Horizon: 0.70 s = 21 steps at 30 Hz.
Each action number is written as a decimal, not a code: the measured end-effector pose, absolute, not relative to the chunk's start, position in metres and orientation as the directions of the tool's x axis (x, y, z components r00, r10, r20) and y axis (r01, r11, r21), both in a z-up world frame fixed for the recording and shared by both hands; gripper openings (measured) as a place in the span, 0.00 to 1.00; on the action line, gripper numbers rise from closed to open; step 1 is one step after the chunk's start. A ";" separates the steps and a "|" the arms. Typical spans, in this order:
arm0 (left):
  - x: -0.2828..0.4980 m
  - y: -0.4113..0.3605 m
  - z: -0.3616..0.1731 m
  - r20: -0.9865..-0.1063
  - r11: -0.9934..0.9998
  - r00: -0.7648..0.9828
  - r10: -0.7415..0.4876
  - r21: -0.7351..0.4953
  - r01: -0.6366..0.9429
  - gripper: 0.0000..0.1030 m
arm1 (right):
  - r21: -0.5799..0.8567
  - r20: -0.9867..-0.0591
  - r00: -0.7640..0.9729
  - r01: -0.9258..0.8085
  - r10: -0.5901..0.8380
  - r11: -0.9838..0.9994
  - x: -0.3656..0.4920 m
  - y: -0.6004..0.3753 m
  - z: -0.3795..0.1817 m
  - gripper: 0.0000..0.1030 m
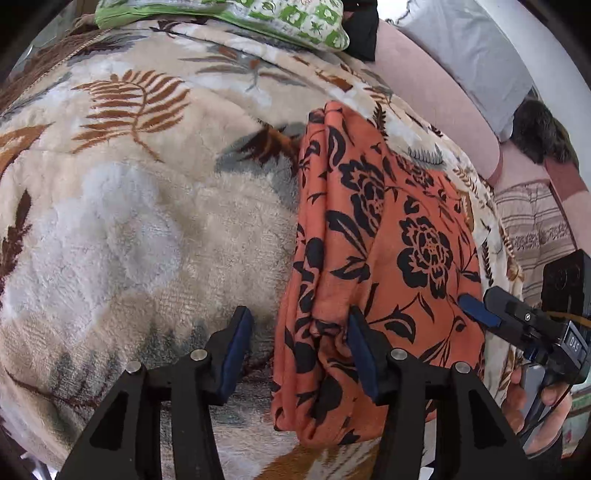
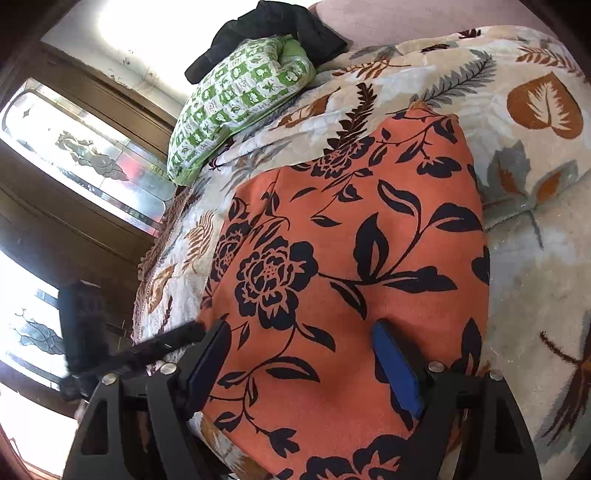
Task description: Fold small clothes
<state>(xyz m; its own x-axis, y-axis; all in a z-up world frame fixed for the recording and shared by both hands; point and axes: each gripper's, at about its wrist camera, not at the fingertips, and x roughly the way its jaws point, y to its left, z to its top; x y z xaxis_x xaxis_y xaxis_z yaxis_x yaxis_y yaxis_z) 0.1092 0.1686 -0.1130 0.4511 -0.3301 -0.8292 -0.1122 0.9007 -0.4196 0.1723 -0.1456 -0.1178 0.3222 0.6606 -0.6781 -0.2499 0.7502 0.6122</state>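
An orange garment with black flowers [image 1: 380, 258] lies folded in a long strip on the leaf-patterned blanket [image 1: 140, 221]. My left gripper [image 1: 299, 325] is open, its right finger over the garment's bunched left edge and its left finger over the blanket. In the right wrist view the same garment [image 2: 351, 258] lies flat and my right gripper [image 2: 299, 339] is open just above its near part. The right gripper also shows in the left wrist view [image 1: 476, 306] at the garment's right edge.
A green-and-white patterned cloth bundle [image 2: 240, 99] and a black cloth [image 2: 273, 26] lie at the far end of the bed. A pink bed frame [image 1: 424, 81] and a striped cloth [image 1: 532, 225] lie to the right. Dark wooden doors with glass panes [image 2: 74, 155] stand beyond the bed's edge.
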 end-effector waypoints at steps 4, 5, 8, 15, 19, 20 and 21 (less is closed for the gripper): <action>0.094 0.158 -0.068 -0.780 0.925 0.559 -0.281 -0.376 -0.059 0.51 | 0.623 -0.652 0.374 -0.232 0.659 0.747 0.154 -0.164 -0.094 0.79; 0.091 0.155 -0.061 -0.771 0.930 0.574 -0.276 -0.365 -0.043 0.52 | 0.621 -0.650 0.385 -0.227 0.655 0.750 0.148 -0.170 -0.091 0.79; 0.087 0.149 -0.059 -0.765 0.935 0.580 -0.280 -0.355 -0.017 0.52 | 0.645 -0.645 0.389 -0.183 0.657 0.742 0.130 -0.188 -0.092 0.79; 0.088 0.159 -0.102 -0.841 0.938 0.496 -0.214 -0.319 -0.137 0.62 | 0.778 -0.582 0.296 -0.069 0.757 0.625 0.119 -0.207 -0.134 0.82; 0.082 0.152 -0.074 -0.799 0.952 0.569 -0.195 -0.293 -0.085 0.61 | 0.792 -0.548 0.334 -0.090 0.767 0.604 0.118 -0.210 -0.119 0.82; 0.082 0.150 -0.069 -0.790 0.954 0.583 -0.193 -0.290 -0.078 0.61 | 0.794 -0.536 0.343 -0.105 0.771 0.599 0.118 -0.210 -0.113 0.82; 0.085 0.148 -0.066 -0.786 0.954 0.587 -0.195 -0.291 -0.074 0.62 | 0.802 -0.519 0.344 -0.122 0.783 0.585 0.120 -0.209 -0.107 0.82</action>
